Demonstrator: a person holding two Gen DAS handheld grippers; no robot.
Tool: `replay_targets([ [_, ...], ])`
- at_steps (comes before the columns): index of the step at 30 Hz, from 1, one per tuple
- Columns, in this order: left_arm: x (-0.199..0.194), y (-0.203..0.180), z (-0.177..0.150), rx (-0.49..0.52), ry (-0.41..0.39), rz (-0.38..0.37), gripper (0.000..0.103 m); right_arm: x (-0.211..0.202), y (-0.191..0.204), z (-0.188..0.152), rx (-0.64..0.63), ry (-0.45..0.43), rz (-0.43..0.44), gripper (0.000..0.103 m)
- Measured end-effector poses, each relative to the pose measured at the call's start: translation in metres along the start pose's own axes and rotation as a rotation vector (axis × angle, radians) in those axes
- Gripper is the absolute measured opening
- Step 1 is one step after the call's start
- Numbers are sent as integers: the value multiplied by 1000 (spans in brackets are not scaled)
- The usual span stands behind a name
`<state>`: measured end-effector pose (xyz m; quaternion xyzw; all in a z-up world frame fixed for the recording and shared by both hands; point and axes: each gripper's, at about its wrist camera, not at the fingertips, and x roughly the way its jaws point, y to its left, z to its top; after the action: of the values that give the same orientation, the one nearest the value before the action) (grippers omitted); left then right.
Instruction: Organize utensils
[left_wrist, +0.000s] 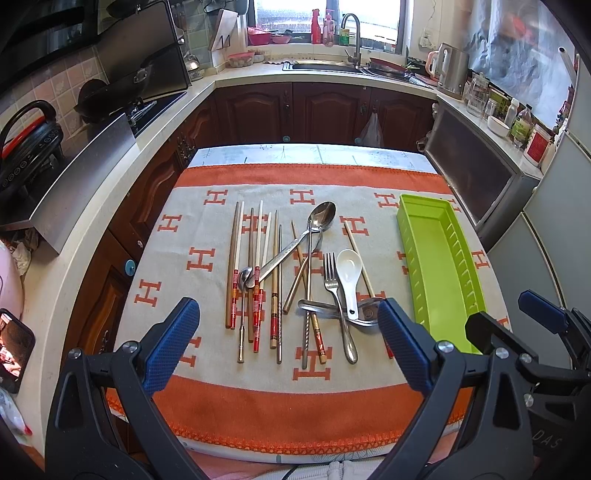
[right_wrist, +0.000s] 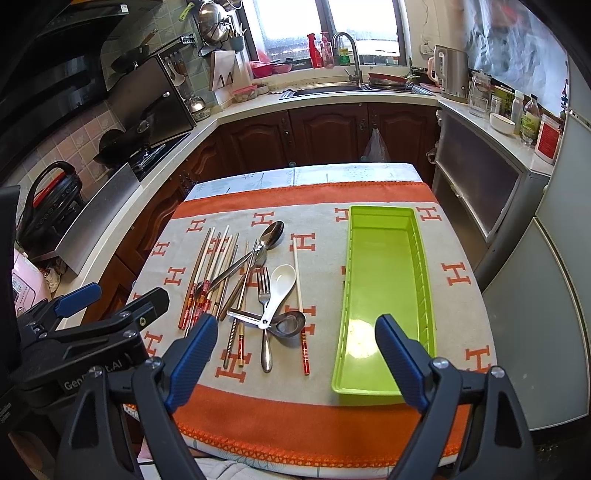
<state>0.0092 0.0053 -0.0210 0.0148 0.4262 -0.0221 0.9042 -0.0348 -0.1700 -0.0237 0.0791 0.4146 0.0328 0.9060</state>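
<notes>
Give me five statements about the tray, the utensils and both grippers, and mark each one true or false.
1. The green tray holds no utensils. True.
2. The white ceramic spoon lies inside the tray. False: it lies on the cloth, among the other utensils.
3. The left hand-held gripper is shut on a chopstick. False: it is open and holds nothing.
4. The right hand-held gripper is open. True.
5. The fork stands upright in a cup. False: it lies flat on the cloth, beside the white spoon.
</notes>
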Motion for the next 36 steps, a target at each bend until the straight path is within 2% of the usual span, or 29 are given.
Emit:
replay_targets([
  [12,1,0,-1,0,3,-1,96,-1,11,-9,-2,6,4,86],
  [19,2,3,-5,-4,16,0,96,3,12,-2,-13,30,14,81],
  [36,22,32,18,-10,2,16,96,22,25,15,-54,90,-6,79],
])
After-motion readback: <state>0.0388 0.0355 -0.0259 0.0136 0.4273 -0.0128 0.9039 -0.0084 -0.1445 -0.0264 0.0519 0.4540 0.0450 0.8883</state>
